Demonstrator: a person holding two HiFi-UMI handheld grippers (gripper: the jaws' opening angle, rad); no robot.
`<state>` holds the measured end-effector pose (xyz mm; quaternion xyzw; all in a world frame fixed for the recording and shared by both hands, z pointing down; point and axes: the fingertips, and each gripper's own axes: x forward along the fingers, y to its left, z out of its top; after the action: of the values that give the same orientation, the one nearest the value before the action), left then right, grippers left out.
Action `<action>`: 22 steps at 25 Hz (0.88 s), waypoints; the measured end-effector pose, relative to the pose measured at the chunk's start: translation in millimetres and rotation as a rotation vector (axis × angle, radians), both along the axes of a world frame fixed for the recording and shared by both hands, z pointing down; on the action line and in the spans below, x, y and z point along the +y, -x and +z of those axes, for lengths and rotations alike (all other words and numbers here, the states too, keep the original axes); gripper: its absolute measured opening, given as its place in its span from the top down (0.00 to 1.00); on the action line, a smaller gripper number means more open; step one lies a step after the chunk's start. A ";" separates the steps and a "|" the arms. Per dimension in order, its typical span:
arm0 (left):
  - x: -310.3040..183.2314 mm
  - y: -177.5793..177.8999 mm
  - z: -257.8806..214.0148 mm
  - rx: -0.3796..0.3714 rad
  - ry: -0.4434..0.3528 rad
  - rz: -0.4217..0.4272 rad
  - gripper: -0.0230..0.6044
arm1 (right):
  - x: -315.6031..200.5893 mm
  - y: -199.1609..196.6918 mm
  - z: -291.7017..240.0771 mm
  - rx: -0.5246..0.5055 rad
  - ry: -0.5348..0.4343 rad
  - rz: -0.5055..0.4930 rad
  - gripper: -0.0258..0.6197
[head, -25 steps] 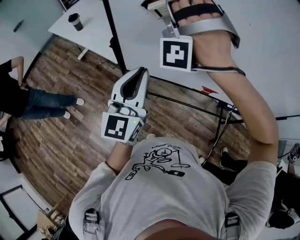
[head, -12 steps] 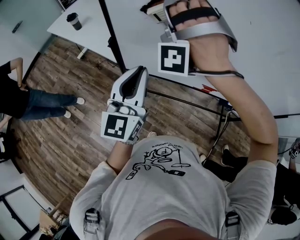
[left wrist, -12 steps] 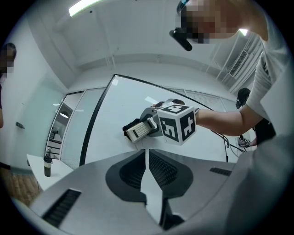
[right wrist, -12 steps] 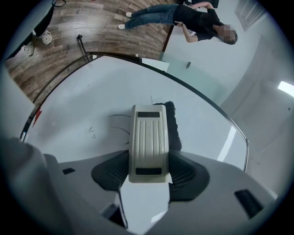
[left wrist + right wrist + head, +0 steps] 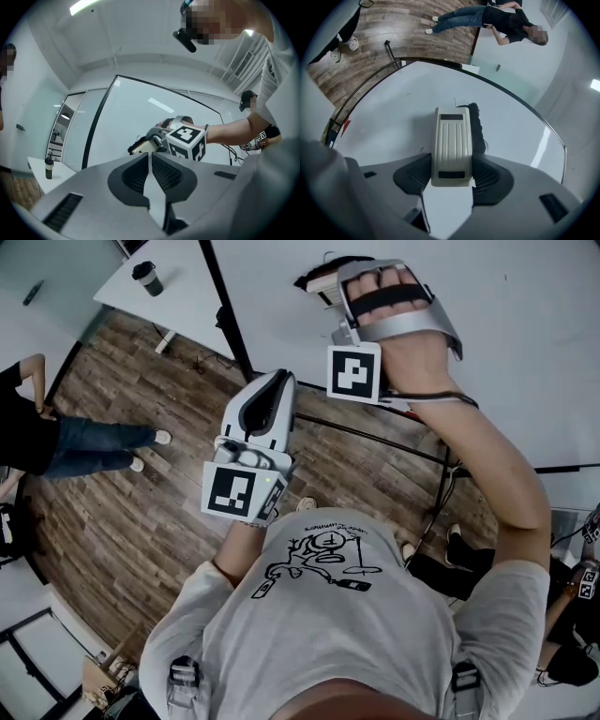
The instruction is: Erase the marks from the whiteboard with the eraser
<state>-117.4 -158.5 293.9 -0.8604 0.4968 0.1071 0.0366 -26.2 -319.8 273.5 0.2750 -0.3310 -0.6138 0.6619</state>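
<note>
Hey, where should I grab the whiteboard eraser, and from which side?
Grip the eraser across the two long sides of its ribbed cream back, near one end, coming from the back, opposite the dark felt. Those sides run straight and parallel, and the felt stays free to face the whiteboard. The right gripper holds it this way.

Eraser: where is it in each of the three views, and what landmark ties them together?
Head view: cream plastic eraser at top centre, against the white whiteboard.
Left gripper view: mid-frame, just left of the marker cube.
Right gripper view: centre, clamped in the right claw.
Shared landmark: the whiteboard's black frame edge.
</note>
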 end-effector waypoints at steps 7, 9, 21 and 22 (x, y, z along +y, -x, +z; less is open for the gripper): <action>0.3 -4.6 2.5 -0.010 0.014 0.003 0.90 | 5.6 -30.4 54.4 0.002 0.057 0.003 0.56; 0.7 -6.8 2.8 -0.014 0.015 0.003 0.90 | 6.6 -38.9 66.2 0.005 0.067 0.005 0.56; 4.7 -8.6 -2.9 -0.017 0.000 0.006 0.90 | 47.3 8.6 33.4 -0.208 0.140 -0.089 0.56; 5.1 -8.7 -3.5 -0.016 -0.002 0.005 0.90 | 48.8 17.5 19.5 -0.237 0.124 -0.109 0.56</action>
<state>-108.8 -153.4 290.4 -0.8625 0.4943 0.1007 0.0411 -43.7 -271.0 293.0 0.2856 -0.4584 -0.5907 0.5994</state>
